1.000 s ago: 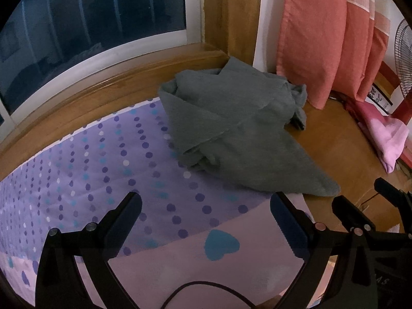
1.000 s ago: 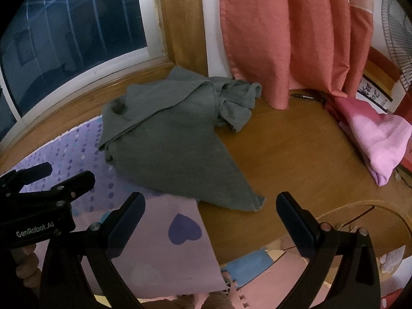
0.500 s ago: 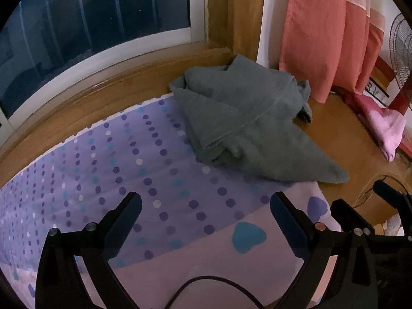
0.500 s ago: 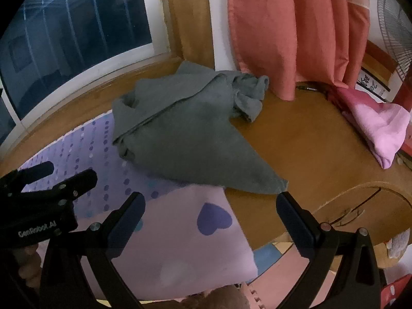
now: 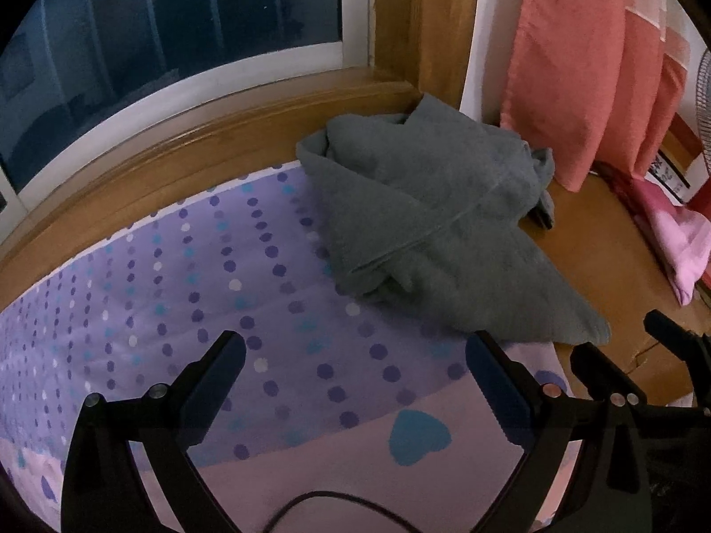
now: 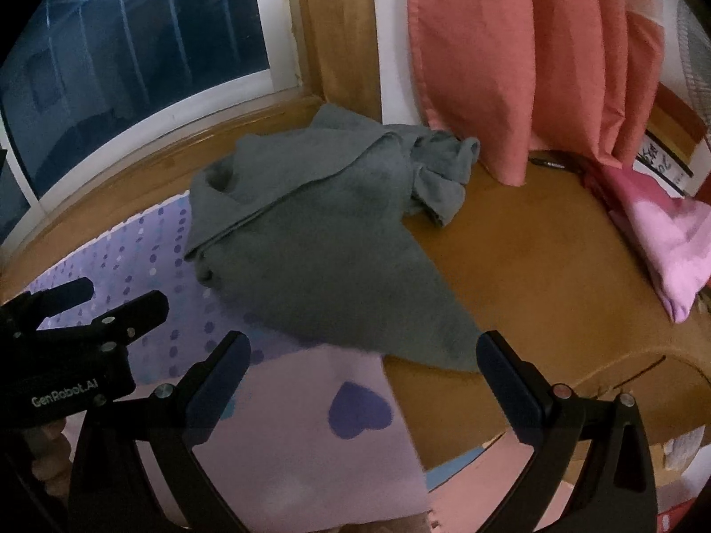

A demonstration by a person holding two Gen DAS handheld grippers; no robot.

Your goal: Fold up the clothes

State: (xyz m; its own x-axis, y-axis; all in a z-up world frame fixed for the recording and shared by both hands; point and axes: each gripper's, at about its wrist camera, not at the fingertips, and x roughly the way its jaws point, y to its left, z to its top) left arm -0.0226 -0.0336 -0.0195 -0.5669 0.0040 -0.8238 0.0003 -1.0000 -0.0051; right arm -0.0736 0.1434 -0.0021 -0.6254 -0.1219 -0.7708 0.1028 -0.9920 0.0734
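Window point(image 5: 177, 35): dark panes behind a white frame, far left, above a wooden ledge.
Dotted cloth point(image 5: 200, 293): purple with rows of dots, turning pink with heart prints toward the camera; it lies flat on the left part of the wooden tabletop point(image 6: 533, 266).
Left hand-held gripper point(image 5: 355, 355): released, both fingers spread wide with nothing between them, hovering above the dotted cloth, near the grey garment's low edge but not touching it. In the right wrist view it shows at the lower left point(image 6: 84, 306).
Grey garment point(image 6: 320, 231): the piece to fold, crumpled and loosely doubled over. Its left part rests on the dotted cloth, its right part on bare wood, and one pointed corner reaches toward the camera. A bunched end lies at its far right, near the curtain.
Right hand-held gripper point(image 6: 362, 357): released, fingers wide apart and empty, poised just short of the garment's pointed corner, which lies beside the right finger.
Curtain point(image 6: 511, 66): salmon-coloured, hanging to the tabletop behind the garment.
Pink cloth point(image 6: 666, 231): folded heap at the far right, well apart from the grey garment.
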